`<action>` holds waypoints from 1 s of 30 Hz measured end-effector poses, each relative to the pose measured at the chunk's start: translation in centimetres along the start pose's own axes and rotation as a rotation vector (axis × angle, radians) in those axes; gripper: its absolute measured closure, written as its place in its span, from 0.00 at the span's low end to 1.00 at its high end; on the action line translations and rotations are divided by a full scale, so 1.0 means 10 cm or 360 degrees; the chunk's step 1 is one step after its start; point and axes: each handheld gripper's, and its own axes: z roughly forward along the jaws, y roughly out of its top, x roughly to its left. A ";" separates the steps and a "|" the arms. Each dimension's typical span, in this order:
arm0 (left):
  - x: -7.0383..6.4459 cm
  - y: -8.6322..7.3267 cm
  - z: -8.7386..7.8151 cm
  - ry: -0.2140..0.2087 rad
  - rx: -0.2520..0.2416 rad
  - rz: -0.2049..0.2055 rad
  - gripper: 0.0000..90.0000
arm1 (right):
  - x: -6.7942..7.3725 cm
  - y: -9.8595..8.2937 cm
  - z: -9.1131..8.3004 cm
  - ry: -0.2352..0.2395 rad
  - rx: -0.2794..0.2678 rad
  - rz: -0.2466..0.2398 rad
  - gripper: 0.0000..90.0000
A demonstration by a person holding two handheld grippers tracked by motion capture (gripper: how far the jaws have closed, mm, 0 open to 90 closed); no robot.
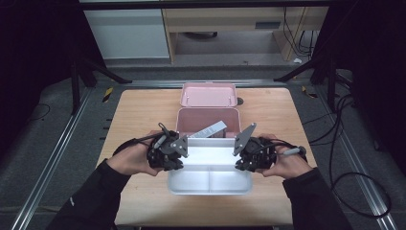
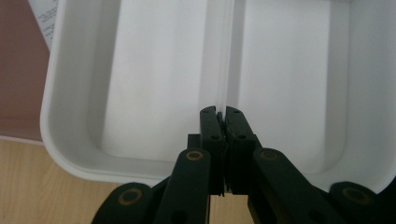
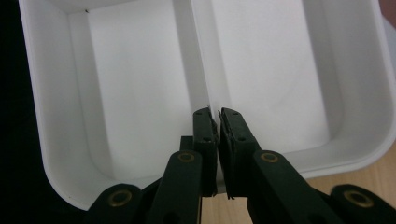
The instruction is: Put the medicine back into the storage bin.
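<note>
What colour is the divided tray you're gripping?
White tray, clearest in the left gripper view.

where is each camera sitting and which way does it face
High view: above the person's side, looking forward and down at the table; forearms, hands and both grippers show.
Left gripper view: on the left gripper, looking into the white tray; jaws clamp its edge.
Right gripper view: on the right gripper; likewise.
All share the tray.

Legible text, labels, brands, numbers, signs — none; printed sheet (image 2: 45, 21) at the top-left corner of the left gripper view, beside the white tray (image 2: 51, 116) — lines of small dark print, too blurred to read; the same grey-white sheet (image 1: 208, 130) lies in the pink box (image 1: 209, 120) in the high view, print unresolved.
</note>
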 end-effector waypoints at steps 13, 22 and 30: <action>0.55 0.06 -0.06 -0.0008 -0.0036 0.0006 0.97 | -0.50 0.08 -0.08 -0.0041 -0.0056 -0.0022 0.96; 0.90 0.06 0.02 -0.0023 -0.0038 -0.0026 0.96 | -0.83 0.11 -0.01 -0.0052 -0.0057 -0.0005 0.96; 1.16 0.06 0.07 -0.0028 -0.0046 -0.0043 0.96 | -1.04 0.13 0.05 -0.0084 -0.0050 0.0021 0.95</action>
